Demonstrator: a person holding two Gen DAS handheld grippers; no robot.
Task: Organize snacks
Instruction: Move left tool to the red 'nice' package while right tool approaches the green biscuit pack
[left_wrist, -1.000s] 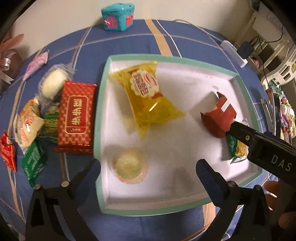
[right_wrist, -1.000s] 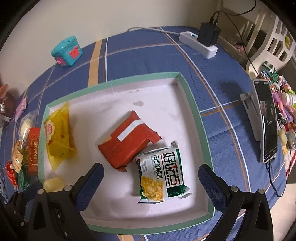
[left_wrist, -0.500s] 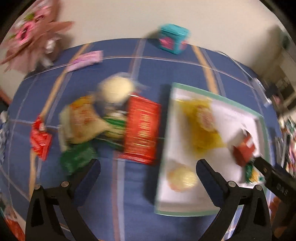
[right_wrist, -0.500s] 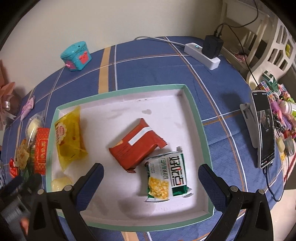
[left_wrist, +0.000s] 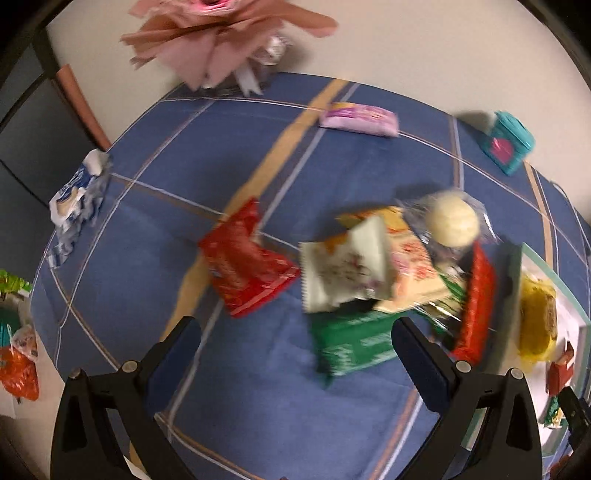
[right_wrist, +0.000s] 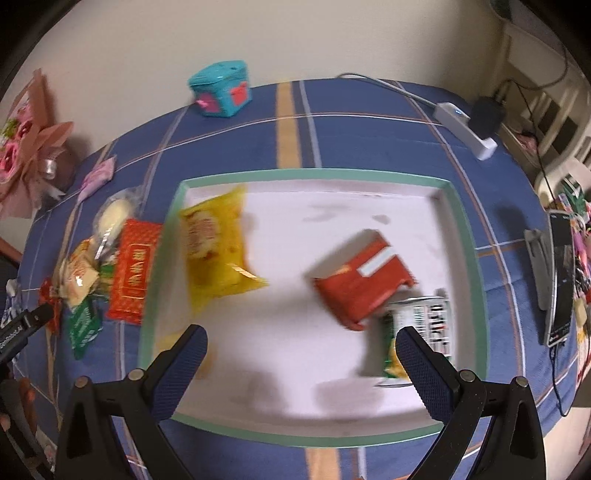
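Over the loose snack pile (left_wrist: 388, 280) left of the tray (right_wrist: 465, 236): your left gripper (left_wrist: 295, 350) hangs wide open, empty; your right gripper (right_wrist: 301, 354), equally spread and empty, hovers above the tray. Step in hand, by my reading: fetching the next snack. Next move calls for lowering the left jaws around one packet, likely the green packet (left_wrist: 351, 341) nearest them.

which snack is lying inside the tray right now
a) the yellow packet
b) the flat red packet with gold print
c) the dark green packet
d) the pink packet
a: the yellow packet lies on the white floor of the tray, near its left wall, while the other three lie outside it on the blue cloth.
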